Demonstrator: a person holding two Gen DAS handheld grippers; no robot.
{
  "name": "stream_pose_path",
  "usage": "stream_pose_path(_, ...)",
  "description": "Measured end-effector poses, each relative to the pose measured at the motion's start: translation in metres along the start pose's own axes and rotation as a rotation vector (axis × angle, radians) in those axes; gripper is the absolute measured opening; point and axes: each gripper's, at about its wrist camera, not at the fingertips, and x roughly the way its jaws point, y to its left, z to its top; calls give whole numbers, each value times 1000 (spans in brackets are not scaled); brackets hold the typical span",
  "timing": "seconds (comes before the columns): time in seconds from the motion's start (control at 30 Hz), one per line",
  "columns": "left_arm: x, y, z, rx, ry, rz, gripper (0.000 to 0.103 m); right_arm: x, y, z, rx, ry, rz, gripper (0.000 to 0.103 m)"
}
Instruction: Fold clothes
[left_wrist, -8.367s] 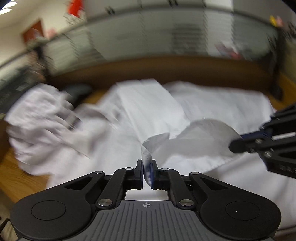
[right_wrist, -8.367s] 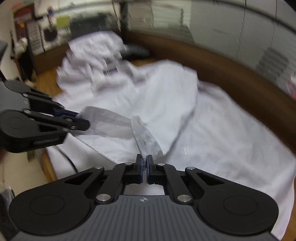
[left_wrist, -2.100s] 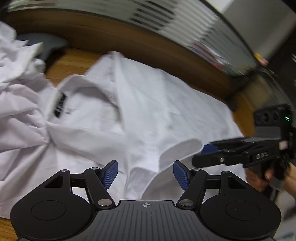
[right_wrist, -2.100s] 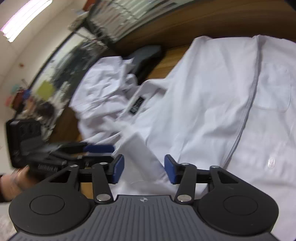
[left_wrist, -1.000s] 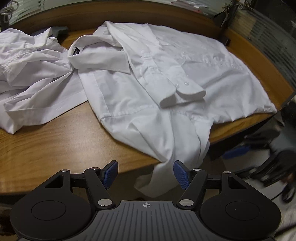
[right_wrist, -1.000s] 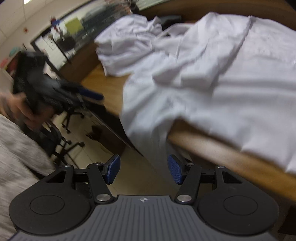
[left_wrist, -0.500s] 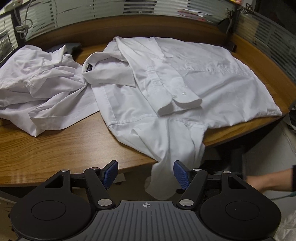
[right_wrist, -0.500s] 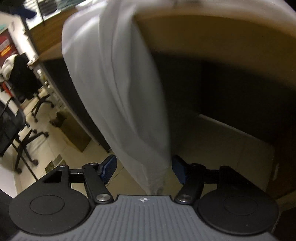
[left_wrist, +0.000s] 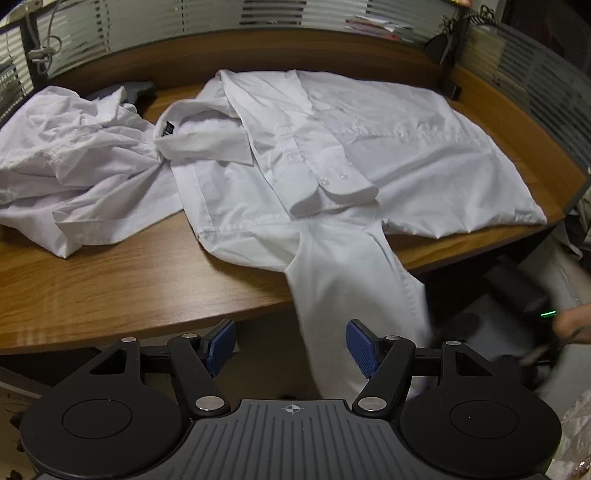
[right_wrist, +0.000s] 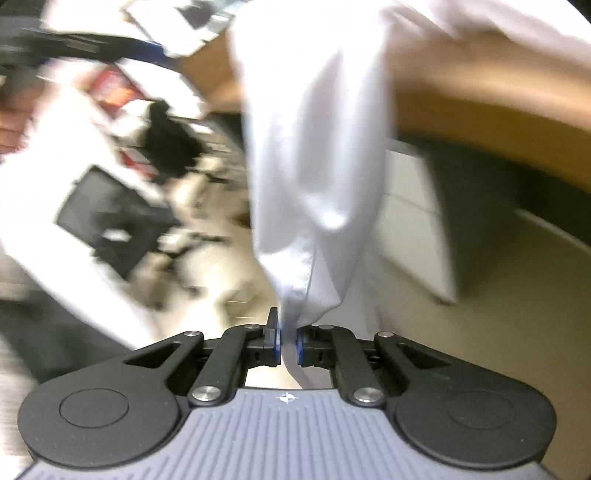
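A white shirt (left_wrist: 332, 147) lies spread on the wooden desk (left_wrist: 129, 280), one sleeve folded across it with its cuff (left_wrist: 340, 192) on top. The other sleeve (left_wrist: 354, 295) hangs over the desk's front edge. In the right wrist view my right gripper (right_wrist: 289, 343) sits below the desk edge. Its jaws are closing on the lower end of that hanging sleeve (right_wrist: 317, 166), and the pads pinch the cloth. My left gripper (left_wrist: 291, 347) stands open in front of the desk with nothing gripped.
A second, crumpled white garment (left_wrist: 74, 155) lies at the desk's left. A dark object (left_wrist: 140, 90) shows behind it. A raised wooden rim and slatted partition (left_wrist: 258, 22) border the desk. A hand (left_wrist: 572, 325) shows blurred at lower right. The right wrist view is motion-blurred.
My right gripper dropped below the desk edge and went from open around the hanging sleeve to shut on its end. My left gripper drew back and up, still open.
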Motion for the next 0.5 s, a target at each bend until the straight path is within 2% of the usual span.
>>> stream_pose_path(0.13, -20, 9, 4, -18, -71, 40, 69, -42, 38, 26, -12, -62, 194, 8)
stream_pose_path(0.27, -26, 30, 9, -11, -103, 102, 69, -86, 58, 65, -5, -176, 310, 8)
stream_pose_path(0.4, -10, 48, 10, 84, -105, 152, 69, -127, 55, 106, 56, -322, 405, 8)
stream_pose_path(0.5, 10, 47, 16, 183, -116, 148, 69, -153, 37, 131, 142, -437, 455, 8)
